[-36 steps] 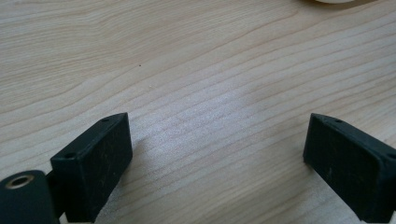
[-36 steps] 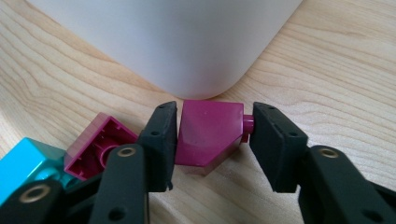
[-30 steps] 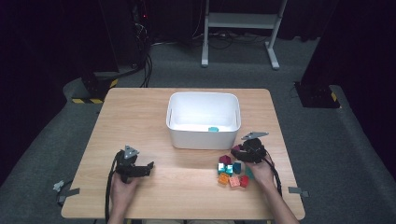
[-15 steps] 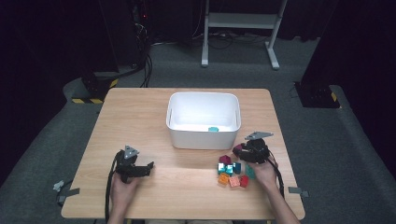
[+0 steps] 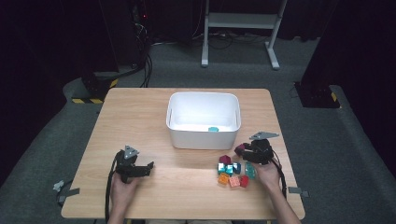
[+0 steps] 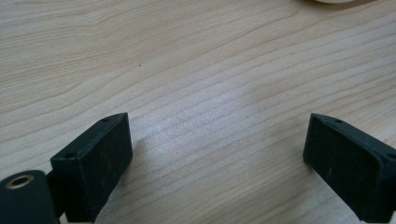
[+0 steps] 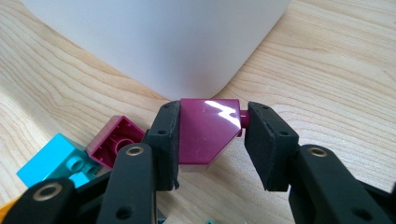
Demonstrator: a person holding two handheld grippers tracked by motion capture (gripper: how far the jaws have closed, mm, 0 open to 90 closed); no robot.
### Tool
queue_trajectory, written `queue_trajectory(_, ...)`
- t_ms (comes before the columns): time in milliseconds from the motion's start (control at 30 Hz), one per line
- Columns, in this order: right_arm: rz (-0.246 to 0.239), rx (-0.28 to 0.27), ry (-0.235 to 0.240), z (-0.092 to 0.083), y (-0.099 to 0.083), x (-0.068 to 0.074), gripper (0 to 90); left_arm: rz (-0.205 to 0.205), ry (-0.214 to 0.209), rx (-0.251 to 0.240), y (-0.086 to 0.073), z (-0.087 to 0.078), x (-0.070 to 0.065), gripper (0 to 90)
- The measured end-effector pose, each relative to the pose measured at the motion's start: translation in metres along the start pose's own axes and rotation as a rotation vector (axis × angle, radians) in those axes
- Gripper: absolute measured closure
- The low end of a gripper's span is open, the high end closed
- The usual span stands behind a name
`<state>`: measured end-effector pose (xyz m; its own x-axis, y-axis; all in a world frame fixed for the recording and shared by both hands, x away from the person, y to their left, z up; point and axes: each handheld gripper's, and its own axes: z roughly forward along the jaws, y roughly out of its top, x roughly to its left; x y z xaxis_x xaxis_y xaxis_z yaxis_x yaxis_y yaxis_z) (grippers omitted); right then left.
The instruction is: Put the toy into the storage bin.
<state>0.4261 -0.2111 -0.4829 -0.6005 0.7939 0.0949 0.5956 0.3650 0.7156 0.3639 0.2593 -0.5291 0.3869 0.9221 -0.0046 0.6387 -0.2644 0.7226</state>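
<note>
One light wooden table (image 5: 140,116) carries everything. White rectangular plastic bin (image 5: 204,120) sits mid-table, a small teal piece (image 5: 213,129) lying inside. Left gripper (image 5: 147,166) rests on bare wood, its jaws spread wide with nothing between them. Right gripper (image 7: 210,135) pinches a glossy magenta sloped plastic brick (image 7: 205,130) just beside the bin's near corner. Loose heap of coloured bricks (image 5: 232,171) lies close below it, among them a second magenta brick (image 7: 114,140) and a cyan brick (image 7: 58,158).

The right gripper (image 5: 243,150), clamped on a magenta brick (image 7: 205,128), has lifted slightly off the pile of bricks (image 5: 232,171) and shifted toward the white bin (image 5: 204,122), nothing else moving.
</note>
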Motion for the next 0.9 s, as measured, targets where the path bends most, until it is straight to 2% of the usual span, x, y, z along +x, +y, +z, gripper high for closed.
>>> queue_trajectory(167, 0.026, -0.024, 0.012, -0.009, 0.0, -0.001, 56.9, 0.0, 0.0, 0.0, 0.0, 0.0, 0.0, 8.5)
queue_trajectory(533, 0.036, -0.076, 0.015, -0.028, 0.001, -0.001, 56.9, 0.0, 0.0, 0.0, 0.0, 0.0, 0.0, 8.6)
queue_trajectory(700, 0.03, -0.102, 0.026, -0.037, 0.002, 0.001, 56.9, -0.001, -0.001, 0.0, 0.0, 0.0, 0.0, 8.5)
queue_trajectory(900, 0.021, -0.108, 0.035, -0.045, 0.006, 0.002, 56.9, -0.002, -0.001, -0.002, 0.0, 0.0, 0.0, 8.5)
